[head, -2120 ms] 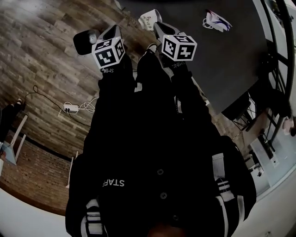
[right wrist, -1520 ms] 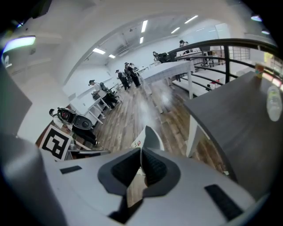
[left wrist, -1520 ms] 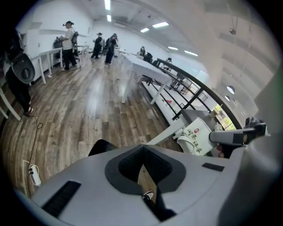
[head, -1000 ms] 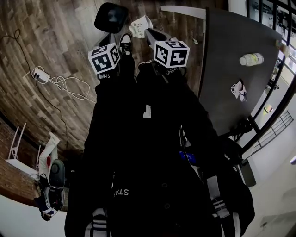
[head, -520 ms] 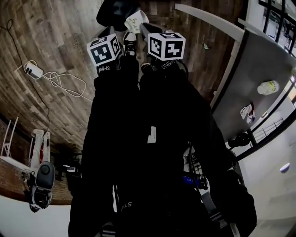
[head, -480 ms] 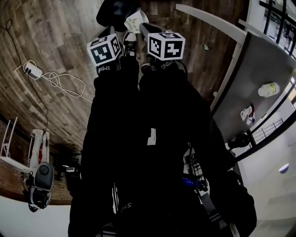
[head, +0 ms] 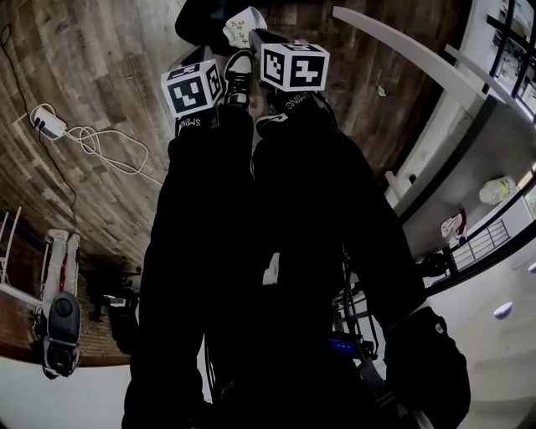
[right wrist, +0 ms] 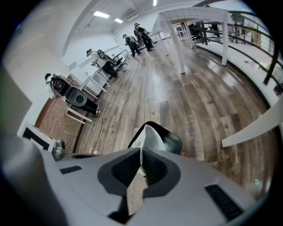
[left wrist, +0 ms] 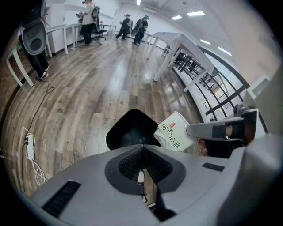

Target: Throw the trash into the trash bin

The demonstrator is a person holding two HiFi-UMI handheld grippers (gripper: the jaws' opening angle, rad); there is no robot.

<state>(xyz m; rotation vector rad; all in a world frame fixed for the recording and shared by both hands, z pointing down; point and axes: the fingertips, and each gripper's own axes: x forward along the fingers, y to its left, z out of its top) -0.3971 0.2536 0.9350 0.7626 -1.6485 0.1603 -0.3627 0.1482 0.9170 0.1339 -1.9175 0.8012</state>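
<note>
A black trash bin (head: 201,15) stands on the wooden floor, open at the top; it also shows in the left gripper view (left wrist: 131,129) and the right gripper view (right wrist: 170,137). My right gripper (right wrist: 142,152) is shut on a white paper cup (right wrist: 149,137) with red print, squeezing its rim flat. The cup (left wrist: 174,136) hangs at the bin's right edge, just above the opening. In the head view the cup (head: 240,23) overlaps the bin. My left gripper (left wrist: 142,149) is shut with nothing in it, beside the right gripper (left wrist: 212,130) and pointing down at the bin.
A white power strip with a coiled cable (head: 50,124) lies on the floor to the left. A white table (head: 402,52) and a grey table with a bottle (head: 501,189) stand at the right. People (left wrist: 132,22) work at desks far across the room.
Both grippers have sunk toward the floor with the cup. The bin now sits closer under the cup, and the tables have slid to the right of the head view.
</note>
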